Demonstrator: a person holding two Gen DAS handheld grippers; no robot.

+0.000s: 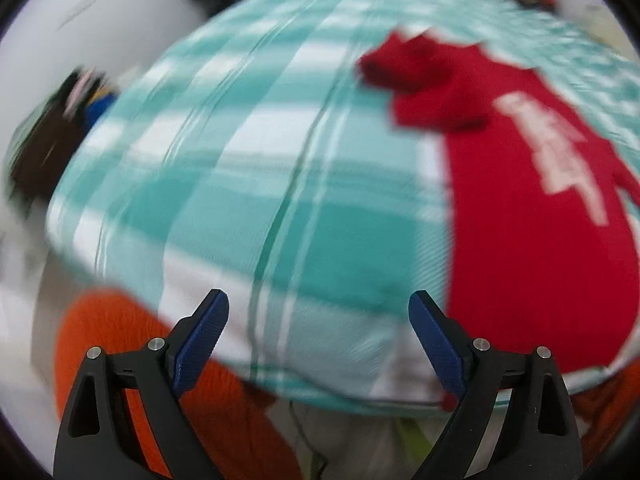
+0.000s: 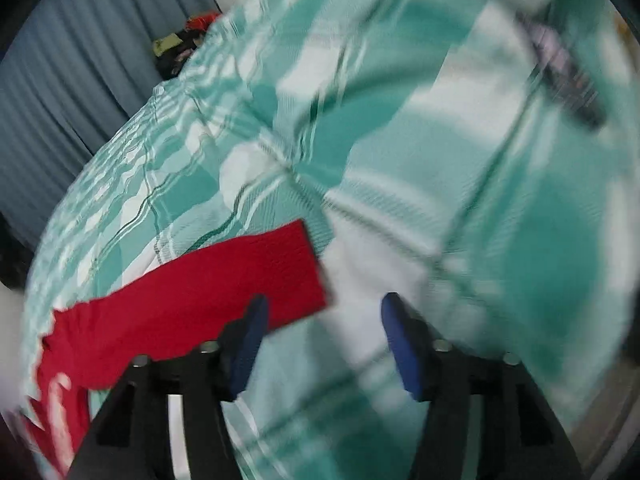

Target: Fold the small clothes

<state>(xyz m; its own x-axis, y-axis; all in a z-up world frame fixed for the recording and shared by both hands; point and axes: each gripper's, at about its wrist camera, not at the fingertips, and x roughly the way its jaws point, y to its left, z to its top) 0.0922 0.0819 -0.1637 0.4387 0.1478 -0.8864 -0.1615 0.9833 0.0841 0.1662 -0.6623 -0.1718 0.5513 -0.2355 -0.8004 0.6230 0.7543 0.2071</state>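
Note:
A small red shirt (image 1: 528,216) with white lettering lies spread on a teal and white checked cloth (image 1: 256,168), at the right of the left wrist view. My left gripper (image 1: 319,312) is open and empty, held above the cloth's near edge, left of the shirt. In the right wrist view the red shirt (image 2: 192,304) lies at the lower left, one sleeve stretched out toward the middle. My right gripper (image 2: 324,316) is open and empty, just right of that sleeve's end. Both views are blurred by motion.
A pile of dark and coloured clothes (image 1: 60,120) lies off the cloth's left edge. More clothes (image 2: 180,44) sit at the far edge by a blue-grey curtain (image 2: 80,60). A dark object (image 2: 568,80) lies on the cloth at the far right. An orange sleeve (image 1: 120,360) shows below.

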